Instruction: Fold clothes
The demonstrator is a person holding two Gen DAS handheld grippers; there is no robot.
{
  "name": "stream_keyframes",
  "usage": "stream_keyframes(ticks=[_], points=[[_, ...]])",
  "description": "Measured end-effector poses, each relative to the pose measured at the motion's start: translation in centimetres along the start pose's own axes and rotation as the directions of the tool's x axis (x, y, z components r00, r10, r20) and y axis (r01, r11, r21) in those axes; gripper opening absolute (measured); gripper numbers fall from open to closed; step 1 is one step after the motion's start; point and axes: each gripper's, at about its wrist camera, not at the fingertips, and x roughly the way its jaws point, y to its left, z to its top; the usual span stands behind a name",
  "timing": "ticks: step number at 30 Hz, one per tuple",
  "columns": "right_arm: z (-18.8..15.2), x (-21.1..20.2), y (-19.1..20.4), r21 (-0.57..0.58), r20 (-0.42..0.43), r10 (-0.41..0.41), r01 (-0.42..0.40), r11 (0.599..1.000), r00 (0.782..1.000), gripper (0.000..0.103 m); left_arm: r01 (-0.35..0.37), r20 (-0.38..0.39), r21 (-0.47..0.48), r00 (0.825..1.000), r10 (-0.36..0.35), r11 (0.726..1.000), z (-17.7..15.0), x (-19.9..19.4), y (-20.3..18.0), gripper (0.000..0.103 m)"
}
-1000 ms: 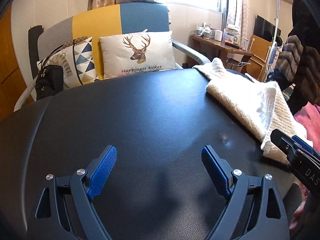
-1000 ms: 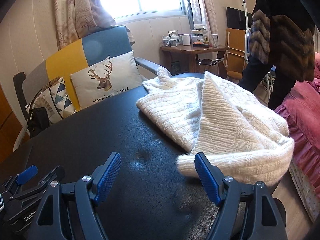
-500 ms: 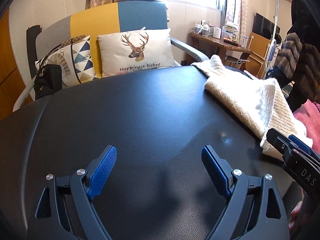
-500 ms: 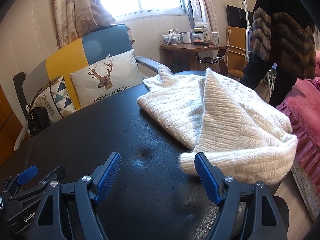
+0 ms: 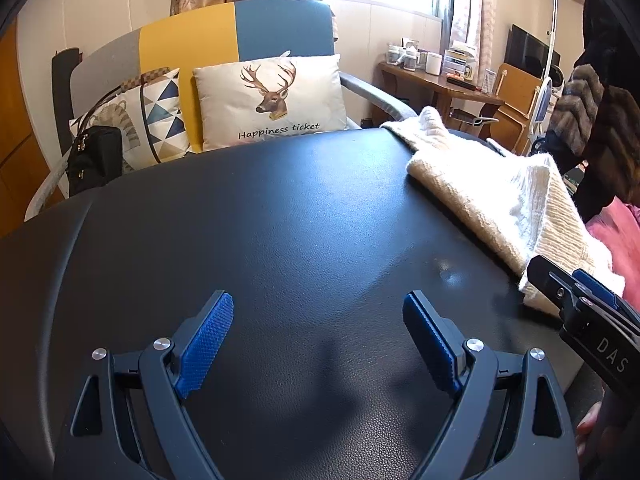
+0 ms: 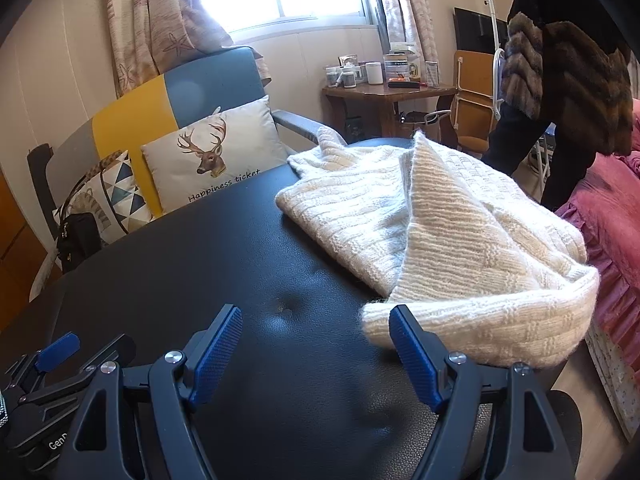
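The cream knitted sweater lay rumpled on the right half of the black table, running from the far edge toward the near right corner. Its yarn looked thick and fuzzy, worked in a ribbed and basket-like pattern, with fine hairs catching the window light along the edges. One panel was turned back over the rest, forming a raised diagonal ridge down the middle, and the near end bulged into a soft rounded roll that hung slightly past the table's right edge. In the left wrist view the same sweater showed as a long pale band along the right rim.

The table top was dark padded leatherette with a fine grain and a dimpled, tufted spot near its middle.

The right gripper hovered low over the near part of the table, its fingers spread wide and holding nothing; the right blue pad, textured with a fine diamond knurl, stood just beside the sweater's near roll, though contact could not be judged. The left gripper hung over bare table well to the left of the sweater, fingers likewise spread wide and empty.

Beyond the far edge stood a blue, yellow and grey sofa bearing a smooth deer-print cushion.
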Motion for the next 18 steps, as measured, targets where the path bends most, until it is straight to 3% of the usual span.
stream_keyframes(ticks=[18], points=[[-0.03,0.41,-0.15,0.003,-0.009,0.007,-0.007,1.000,1.000,0.078,-0.007,-0.020,0.010,1.000,0.007,1.000,-0.29,0.77,-0.10,0.090]])
